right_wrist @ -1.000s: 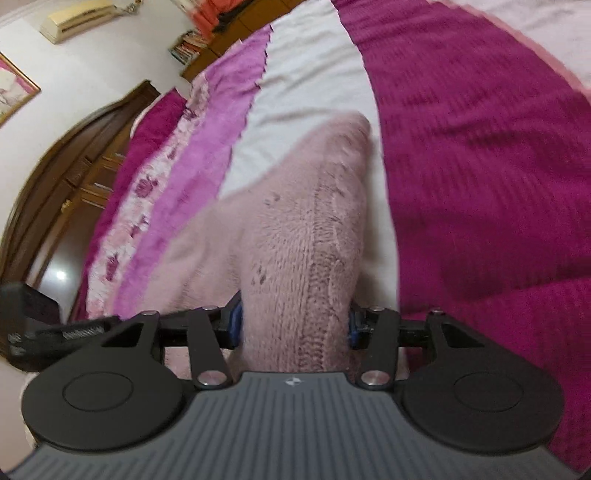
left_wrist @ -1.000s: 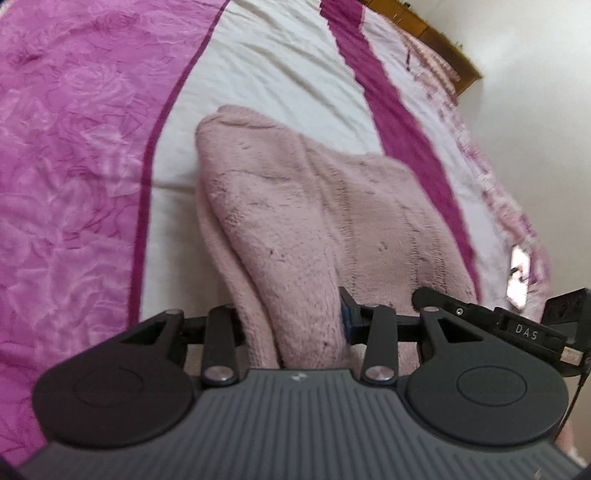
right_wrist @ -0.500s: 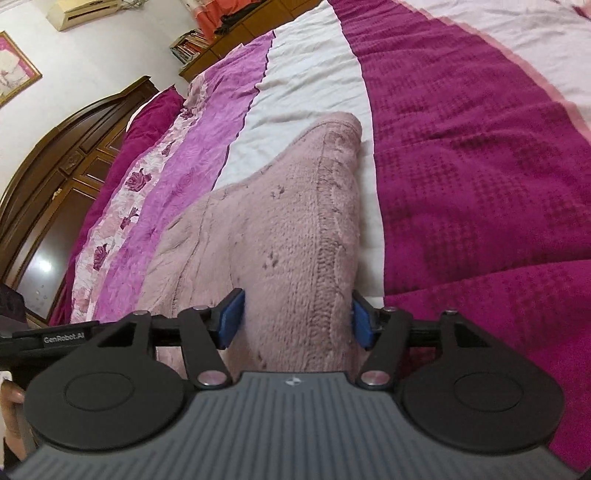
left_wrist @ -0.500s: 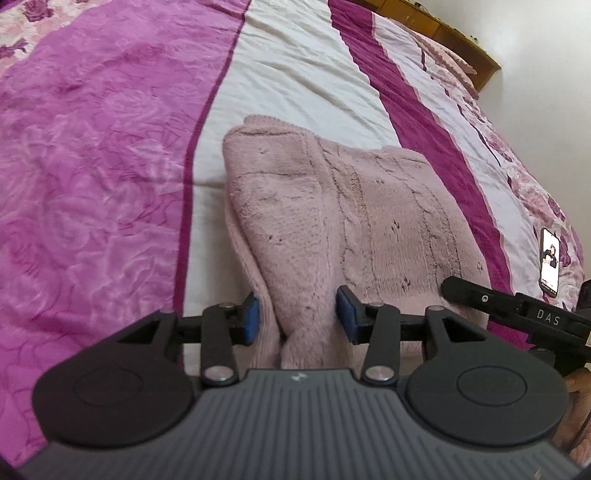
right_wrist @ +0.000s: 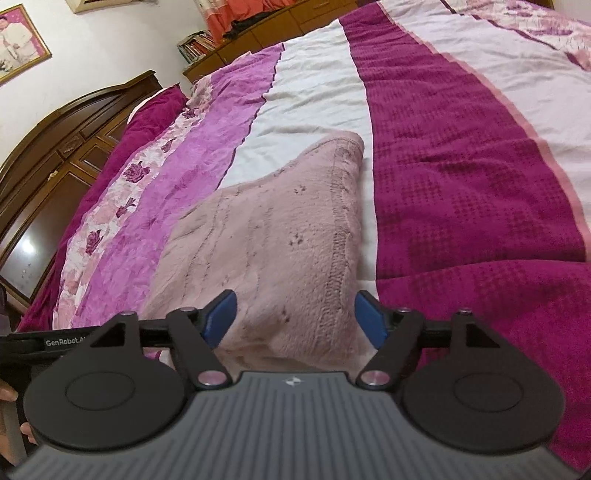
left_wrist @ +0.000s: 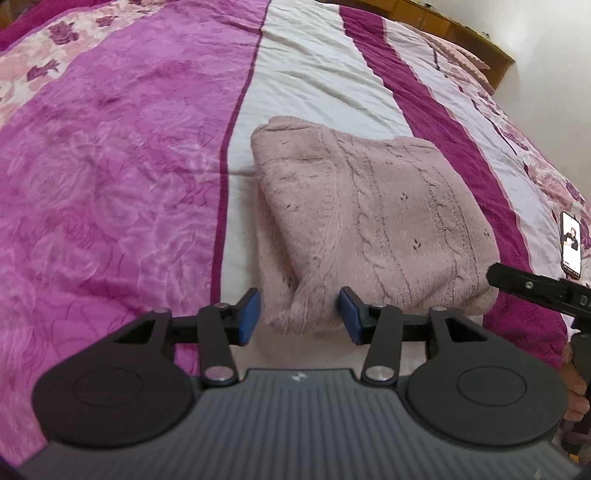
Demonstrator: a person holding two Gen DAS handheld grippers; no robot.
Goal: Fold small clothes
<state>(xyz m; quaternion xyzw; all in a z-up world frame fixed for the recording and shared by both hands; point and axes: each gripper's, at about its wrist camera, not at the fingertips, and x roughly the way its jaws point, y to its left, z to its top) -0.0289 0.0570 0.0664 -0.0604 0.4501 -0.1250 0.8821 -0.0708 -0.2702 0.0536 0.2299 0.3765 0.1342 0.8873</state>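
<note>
A pale pink knitted garment [left_wrist: 373, 218] lies folded on the bed, on the white stripe of the cover. It also shows in the right wrist view [right_wrist: 280, 240]. My left gripper [left_wrist: 300, 314] is open, its blue pads either side of the garment's near left corner without squeezing it. My right gripper [right_wrist: 295, 317] is open too, its pads standing apart on both sides of the near right corner. The right gripper's black arm [left_wrist: 535, 288] shows at the right edge of the left wrist view.
The bed cover [left_wrist: 110, 192] has pink, white and magenta stripes. A phone [left_wrist: 570, 243] lies on the cover to the right of the garment. A dark wooden headboard [right_wrist: 55, 162] and cupboards stand at the left; a wooden shelf [right_wrist: 258, 33] at the far end.
Both grippers have opened and let go of the garment's near corners. The garment has settled flat on the bed, and both grippers have drawn back a little.
</note>
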